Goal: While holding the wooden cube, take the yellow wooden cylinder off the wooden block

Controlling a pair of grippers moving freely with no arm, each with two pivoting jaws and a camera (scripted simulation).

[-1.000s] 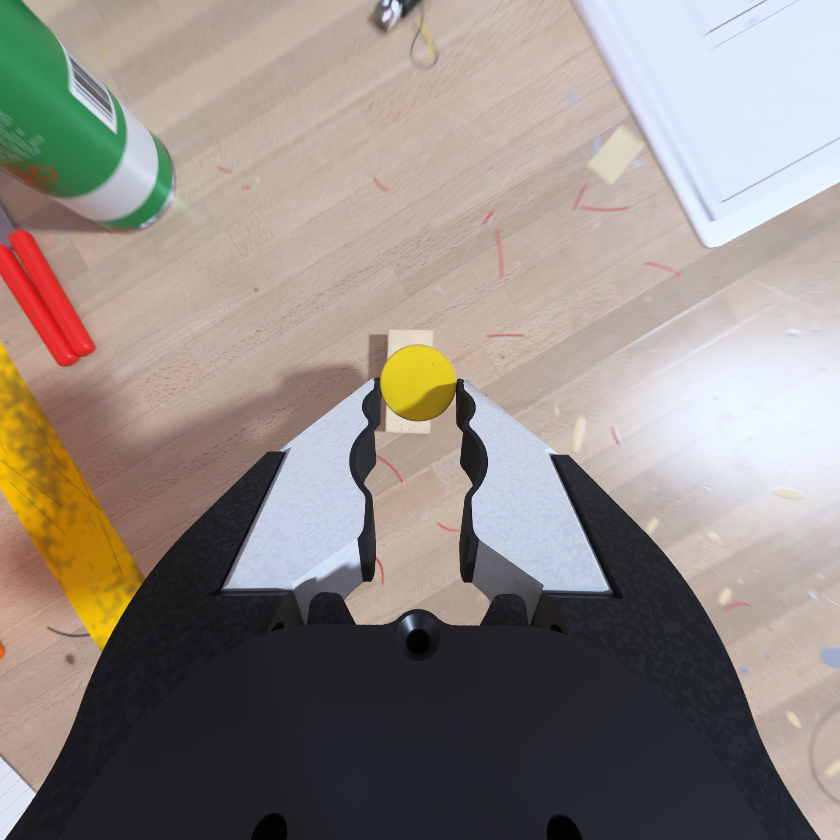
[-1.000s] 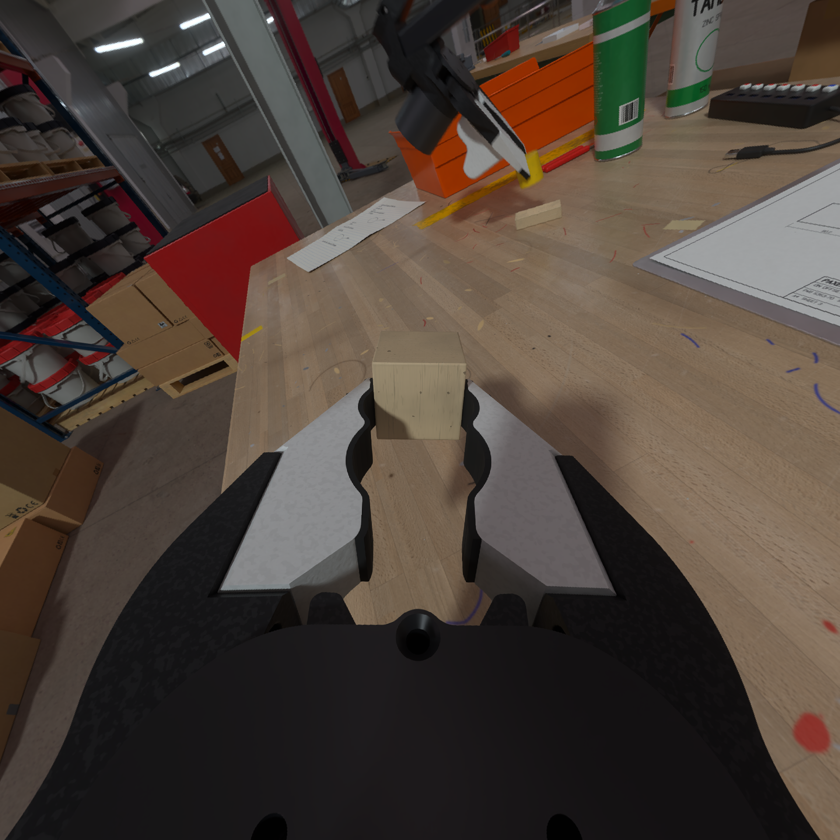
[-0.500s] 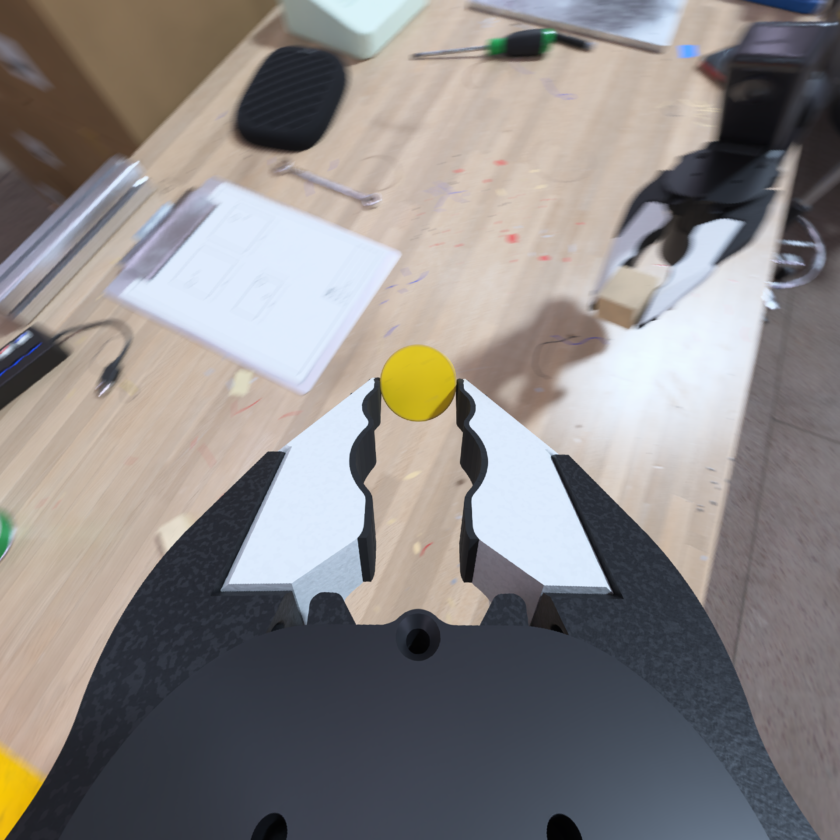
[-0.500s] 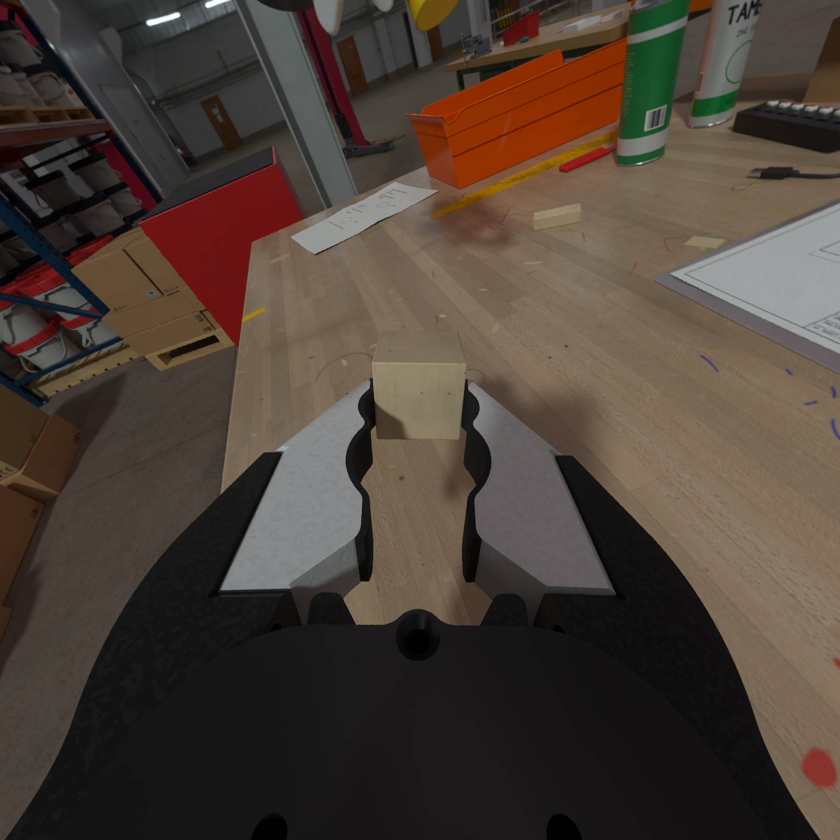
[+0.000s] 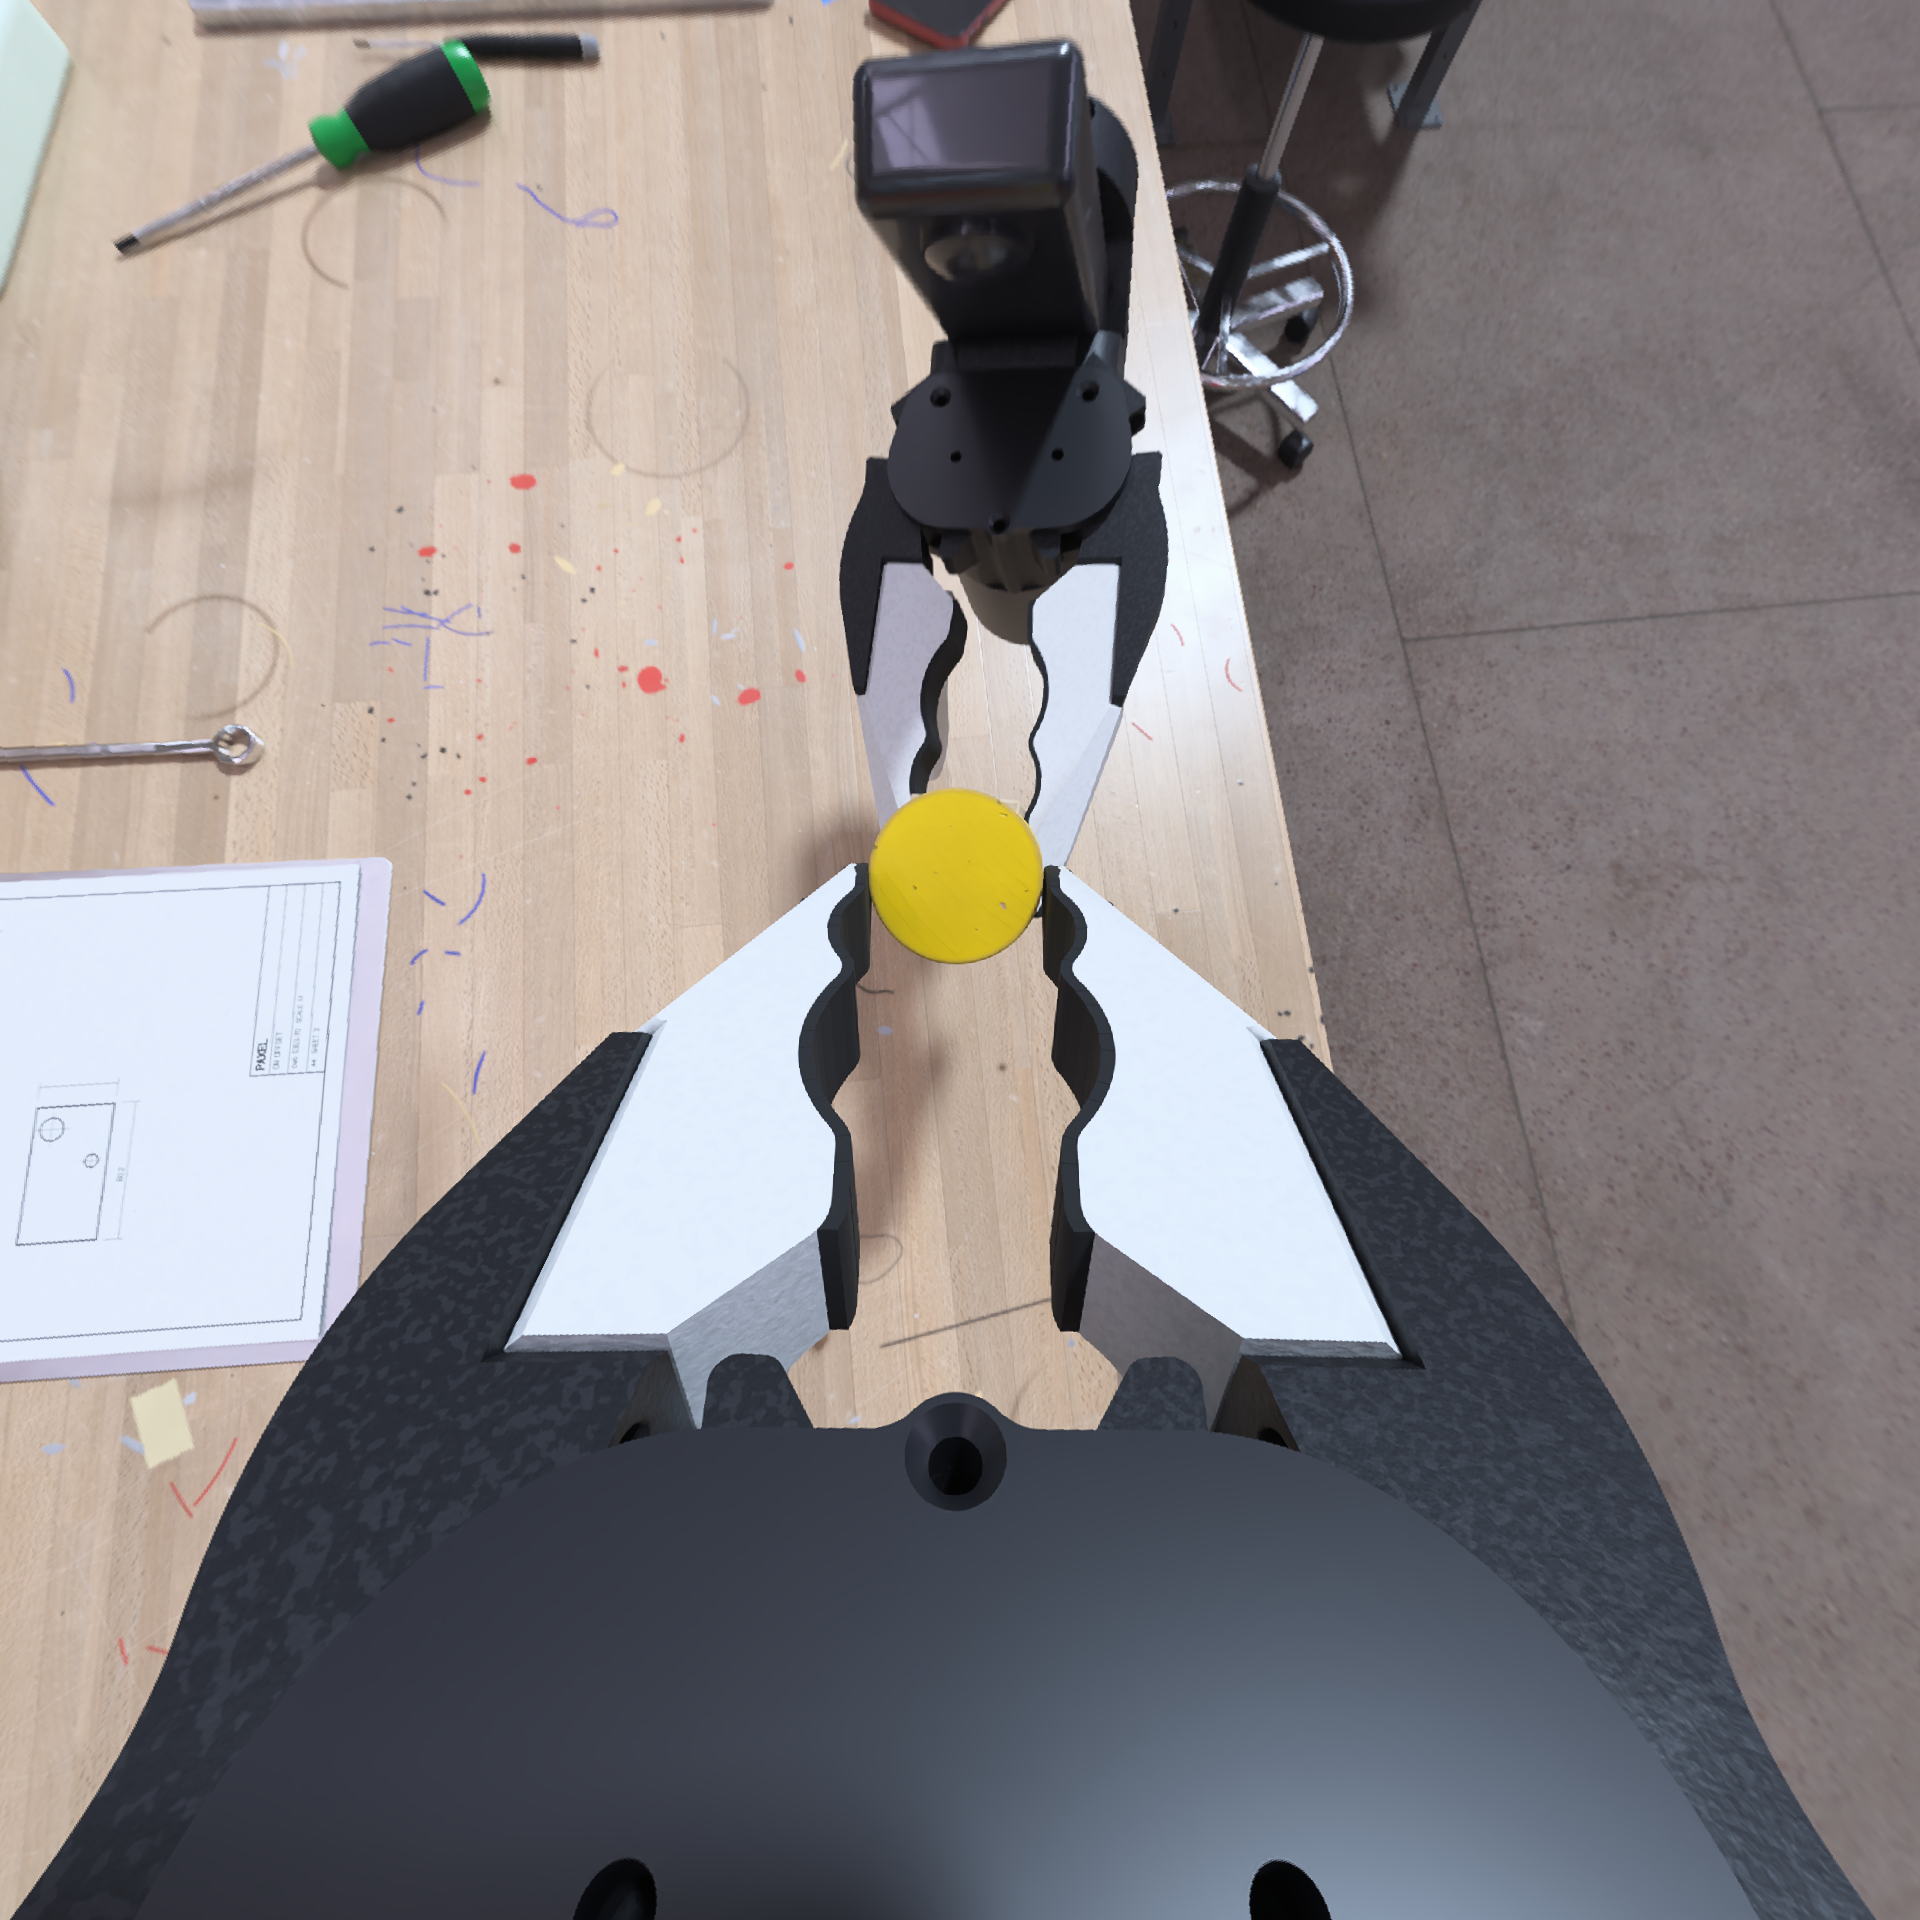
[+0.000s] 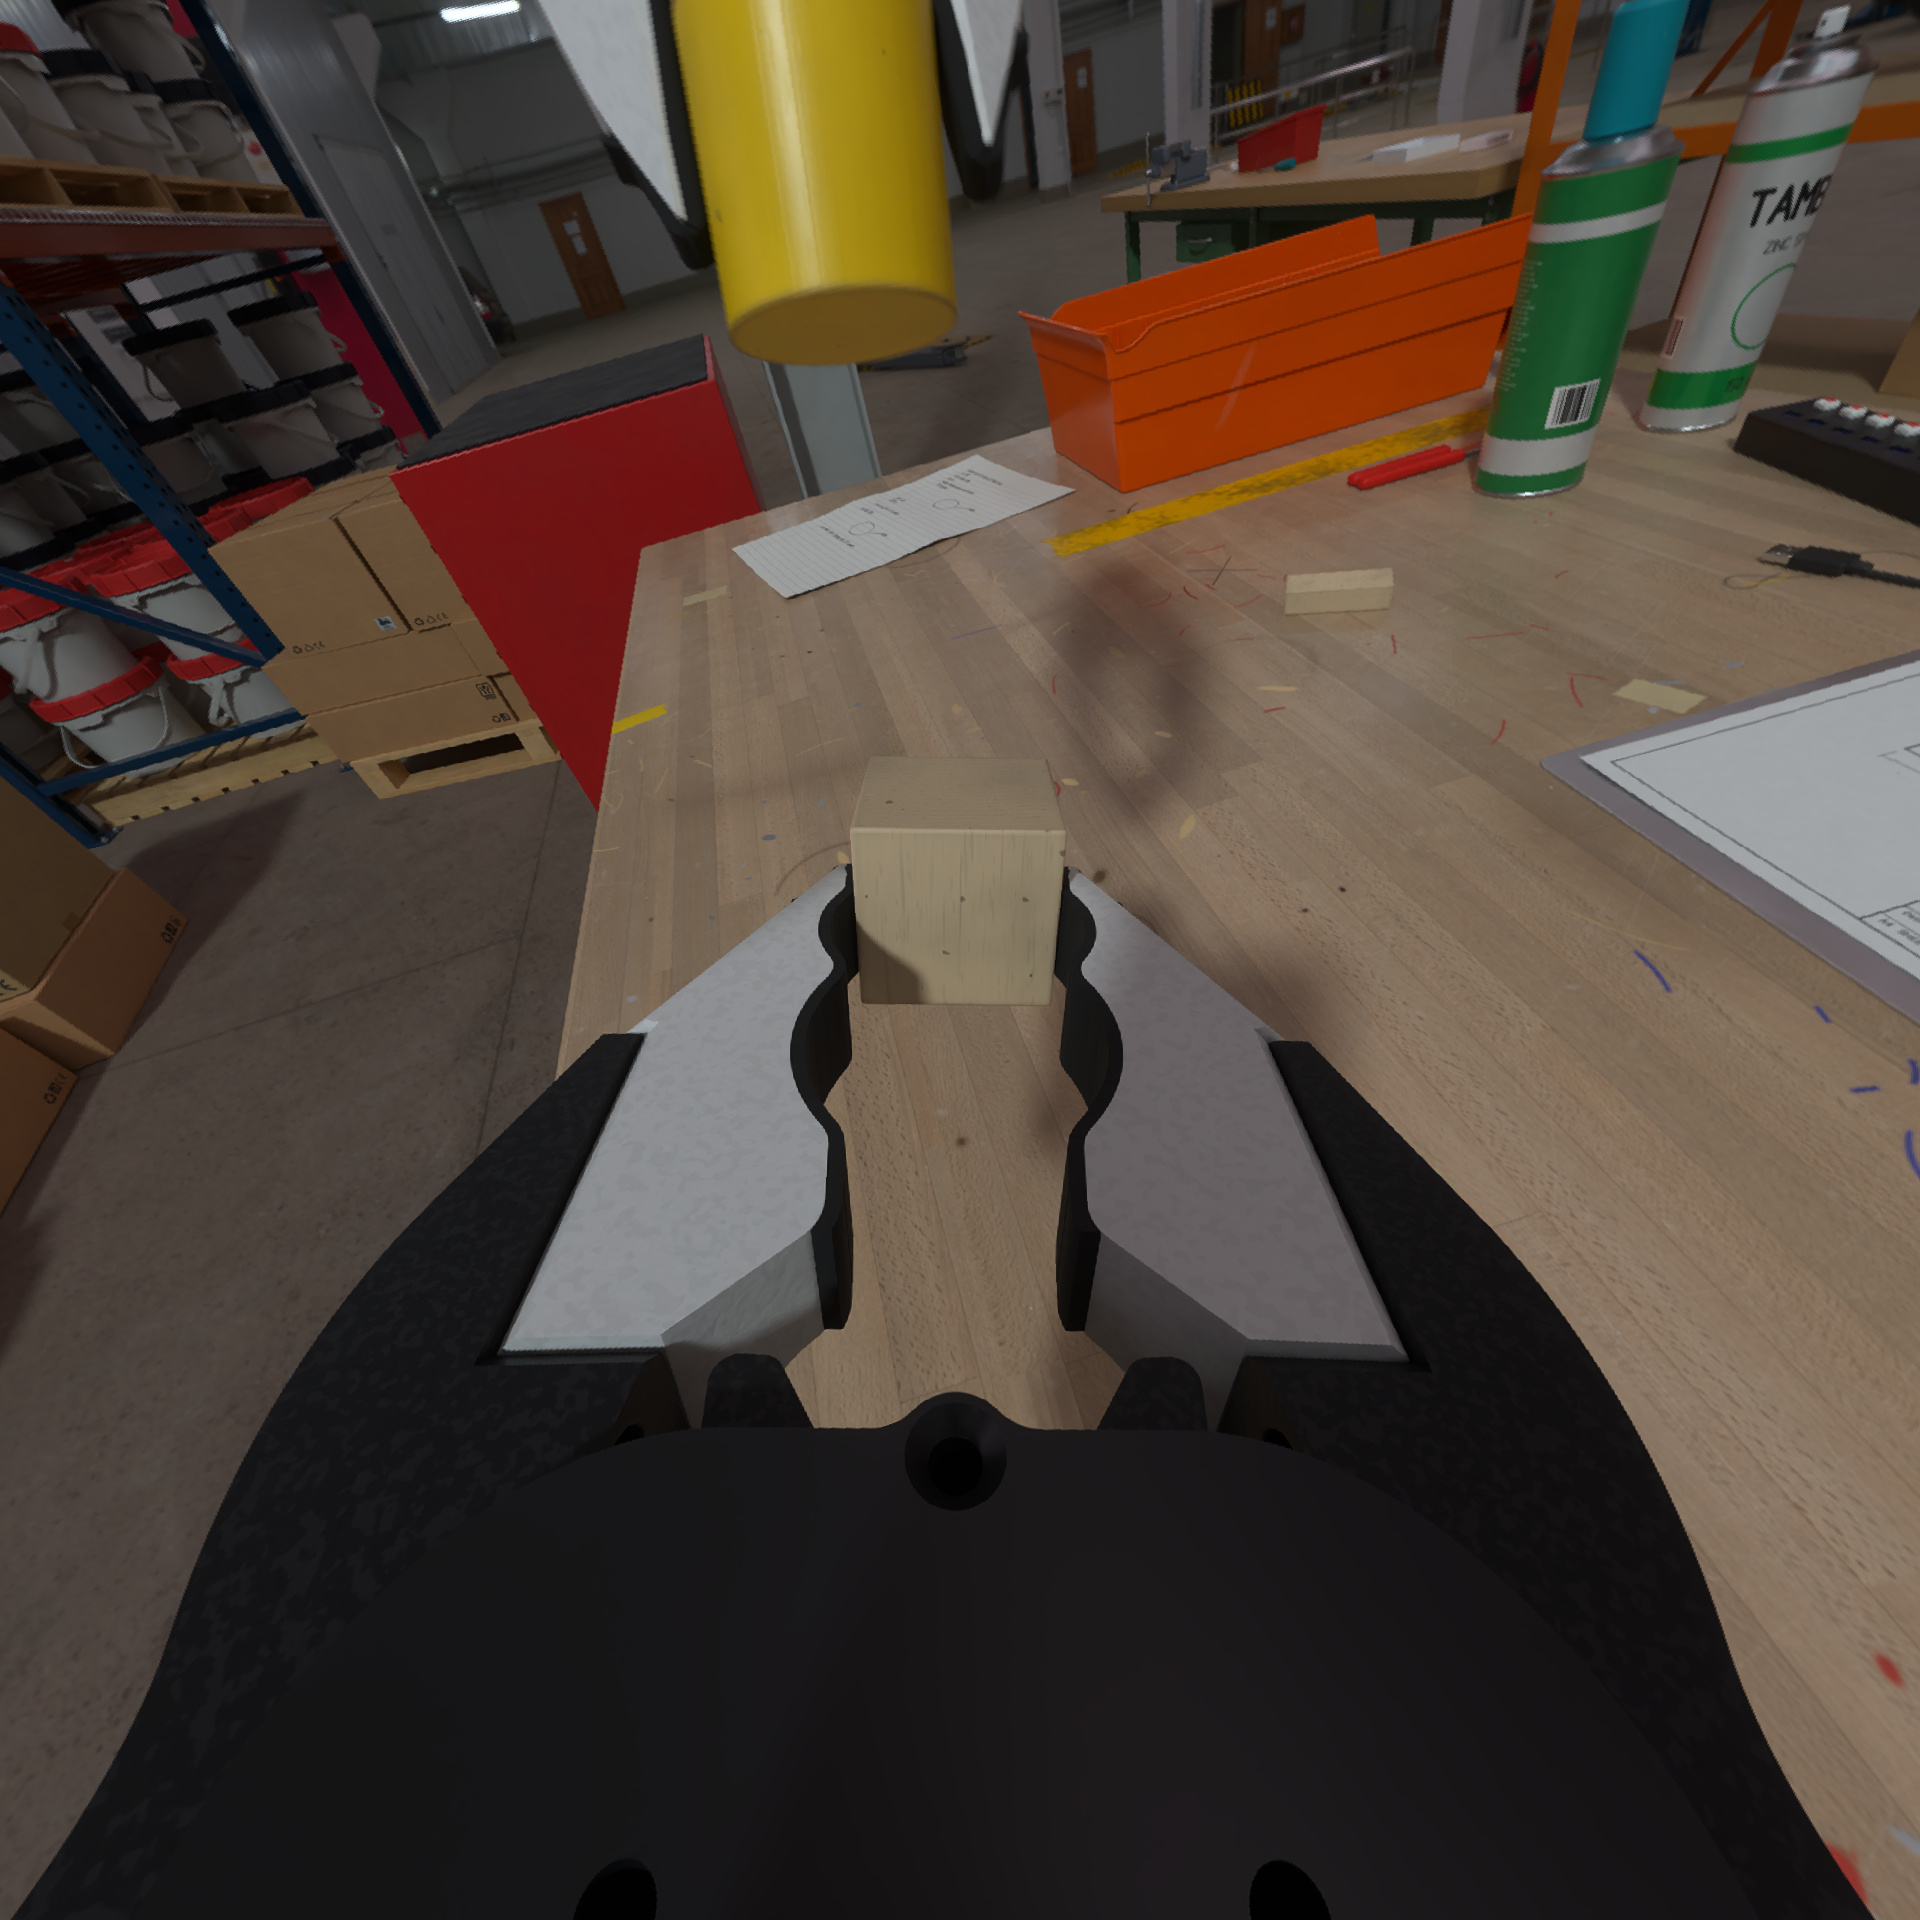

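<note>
Left wrist view: left claw pinches yellow cylinder; right claw pinches cube near bench edge.

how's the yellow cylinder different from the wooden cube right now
The yellow cylinder is round, painted yellow and hangs high above the bench; the wooden cube is square-sided, bare pale wood and sits low over it. The left hand-held gripper grips the cylinder, the right hand-held gripper the cube. Both are clamped at fingertips.
</note>
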